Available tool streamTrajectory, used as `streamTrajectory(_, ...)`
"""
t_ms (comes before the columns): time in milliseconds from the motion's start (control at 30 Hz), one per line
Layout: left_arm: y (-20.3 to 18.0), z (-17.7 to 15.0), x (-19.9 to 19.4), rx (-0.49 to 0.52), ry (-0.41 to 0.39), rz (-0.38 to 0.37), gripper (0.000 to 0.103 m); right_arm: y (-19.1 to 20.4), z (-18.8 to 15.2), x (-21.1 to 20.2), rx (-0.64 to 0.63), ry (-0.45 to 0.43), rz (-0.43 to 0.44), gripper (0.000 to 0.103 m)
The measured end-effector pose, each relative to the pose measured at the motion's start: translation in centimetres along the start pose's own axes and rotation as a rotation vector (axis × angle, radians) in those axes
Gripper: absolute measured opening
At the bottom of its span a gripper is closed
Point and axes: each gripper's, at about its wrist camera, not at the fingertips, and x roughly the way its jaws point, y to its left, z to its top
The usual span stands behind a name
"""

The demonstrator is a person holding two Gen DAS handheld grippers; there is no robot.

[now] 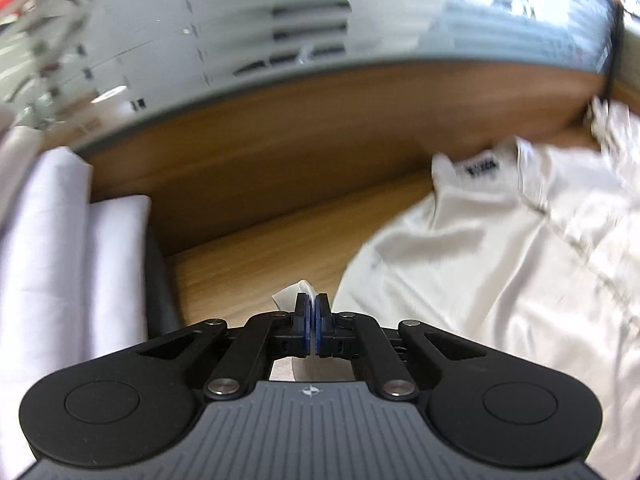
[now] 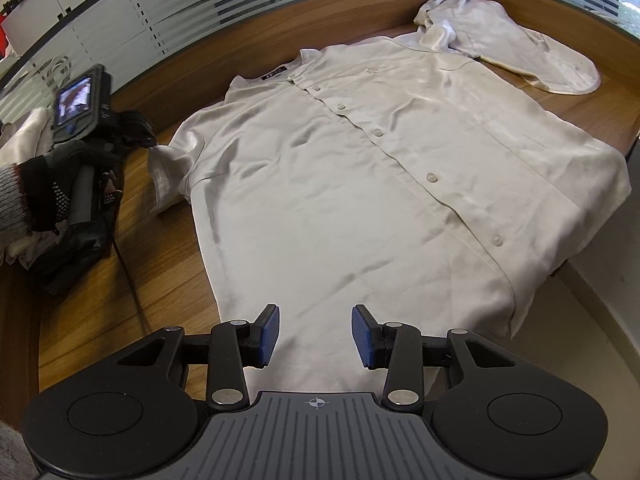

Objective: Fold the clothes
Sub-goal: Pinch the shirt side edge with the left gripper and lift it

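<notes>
A cream button-up shirt point(image 2: 360, 168) lies flat, front up, on the wooden table point(image 2: 160, 264), collar at the far side. In the left wrist view the shirt point(image 1: 500, 264) fills the right side, blurred. My left gripper point(image 1: 311, 312) is shut on the end of the shirt's left sleeve point(image 1: 290, 294); in the right wrist view it point(image 2: 150, 142) holds that sleeve point(image 2: 172, 168) beside the shirt's left shoulder. My right gripper point(image 2: 315, 334) is open and empty, over the shirt's bottom hem.
A second cream garment point(image 2: 512, 44) lies crumpled at the table's far right corner. White folded cloth point(image 1: 68, 260) is stacked at the left. A frosted glass partition point(image 2: 180, 8) runs behind the table. The table's right edge point(image 2: 592, 280) drops off beside the shirt.
</notes>
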Motion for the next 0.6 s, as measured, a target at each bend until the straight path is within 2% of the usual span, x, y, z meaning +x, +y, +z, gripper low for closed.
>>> streamTrajectory(133,0.3,0.0,-2.8,-0.045,-0.045,0.045,0.002,-0.1,0.1,0.0,-0.002,0.0,0.006,0.043)
streamTrajectory(233,0.2,-0.1,-4.4,-0.055,-0.056,0.119,0.001,-0.1,0.3,0.1,-0.011,0.001,0.011,0.043)
streamTrajectory(333,0.1,0.2,-5.3,-0.064,-0.038,0.118,0.001,0.0,0.4,0.4,-0.025,0.009,0.029,0.043)
streamTrajectory(600,-0.9,1.0,-6.1,-0.032,-0.069,0.089,0.001,0.8,0.3,1.2,-0.093,0.045,0.079,0.043)
